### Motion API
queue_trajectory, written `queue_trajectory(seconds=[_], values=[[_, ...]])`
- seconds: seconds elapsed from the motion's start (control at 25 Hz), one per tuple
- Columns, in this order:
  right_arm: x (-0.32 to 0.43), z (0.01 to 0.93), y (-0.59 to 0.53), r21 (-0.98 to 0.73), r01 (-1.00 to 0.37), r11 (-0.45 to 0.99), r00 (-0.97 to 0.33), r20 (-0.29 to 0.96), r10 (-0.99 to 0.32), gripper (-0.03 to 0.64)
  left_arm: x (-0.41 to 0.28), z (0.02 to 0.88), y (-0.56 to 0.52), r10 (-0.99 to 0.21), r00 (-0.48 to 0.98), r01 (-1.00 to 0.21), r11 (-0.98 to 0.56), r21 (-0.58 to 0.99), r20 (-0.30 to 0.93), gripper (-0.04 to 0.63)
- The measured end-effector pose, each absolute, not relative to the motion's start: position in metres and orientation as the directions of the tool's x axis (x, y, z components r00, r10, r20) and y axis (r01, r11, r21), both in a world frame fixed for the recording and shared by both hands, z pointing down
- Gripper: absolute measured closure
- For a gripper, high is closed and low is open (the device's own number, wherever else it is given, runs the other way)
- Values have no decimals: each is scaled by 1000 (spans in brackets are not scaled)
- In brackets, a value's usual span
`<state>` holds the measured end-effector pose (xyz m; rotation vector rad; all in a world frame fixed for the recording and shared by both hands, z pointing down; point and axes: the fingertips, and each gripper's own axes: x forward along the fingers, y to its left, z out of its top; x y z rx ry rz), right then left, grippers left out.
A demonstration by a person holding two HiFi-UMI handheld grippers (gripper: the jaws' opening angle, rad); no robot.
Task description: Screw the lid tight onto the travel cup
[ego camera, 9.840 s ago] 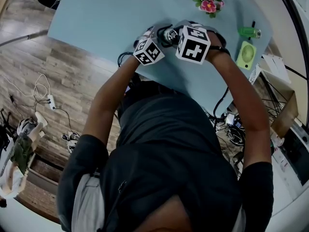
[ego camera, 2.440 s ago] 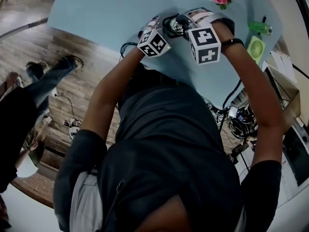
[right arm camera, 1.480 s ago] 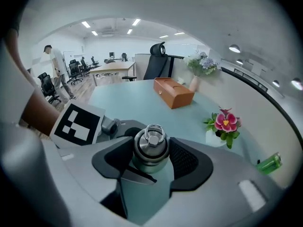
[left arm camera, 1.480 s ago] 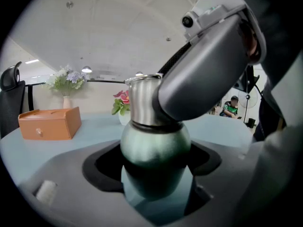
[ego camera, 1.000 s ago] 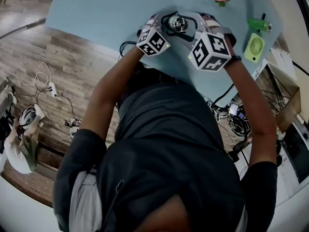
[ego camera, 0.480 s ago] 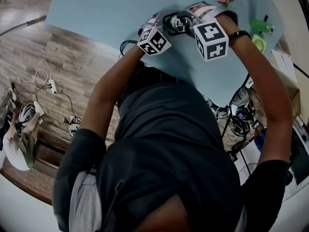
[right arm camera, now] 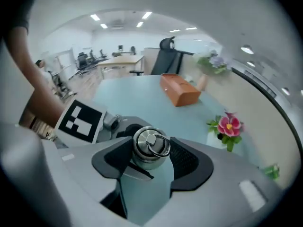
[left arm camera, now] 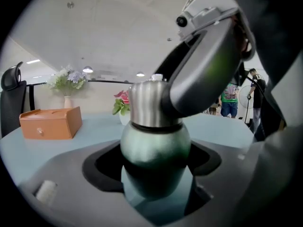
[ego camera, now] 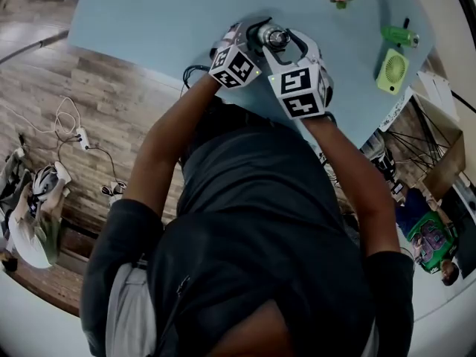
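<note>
On the pale blue table (ego camera: 163, 21), near its front edge: one travel cup (left arm camera: 155, 145), upright, green rounded body with a brushed-steel lid (right arm camera: 149, 148) seated on top; lid bears a small metal ring (right arm camera: 160, 145) lying flat on its crown.

Left gripper (left arm camera: 155, 167): comes in low from the side; jaws set wide and closed against the cup's green body; body sits in the hollow between the dark pads (left arm camera: 102, 167), touching both sides, below the steel collar.

Right gripper (right arm camera: 150, 152): points steeply down from above the cup; jaws clasp the lid, one on each side; ribbed pad (right arm camera: 187, 162) lies at the lid's right flank, the smooth pad against its left; in the left gripper view one of its grey jaws rests on the steel collar.

Marker cubes of both grippers: side by side in the head view, the cup just beyond them.

Other items on the table: potted pink flower (right arm camera: 229, 126), well apart from the cup; orange box (right arm camera: 180, 90), farther back; green hand fan (ego camera: 392, 71), near the table's right edge.
</note>
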<state>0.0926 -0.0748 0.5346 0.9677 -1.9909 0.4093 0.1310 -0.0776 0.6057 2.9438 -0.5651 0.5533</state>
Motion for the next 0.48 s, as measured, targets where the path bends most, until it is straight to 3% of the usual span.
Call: queue_trajectory(seconds=[0.12, 0.48], values=[[94, 532, -75, 68, -835, 546, -293, 784, -547, 371, 131, 605, -78, -343, 865, -377, -926, 22, 367, 164], [94, 533, -74, 84, -805, 587, -303, 793, -528, 370, 131, 606, -77, -342, 865, -376, -926, 23, 368, 164]])
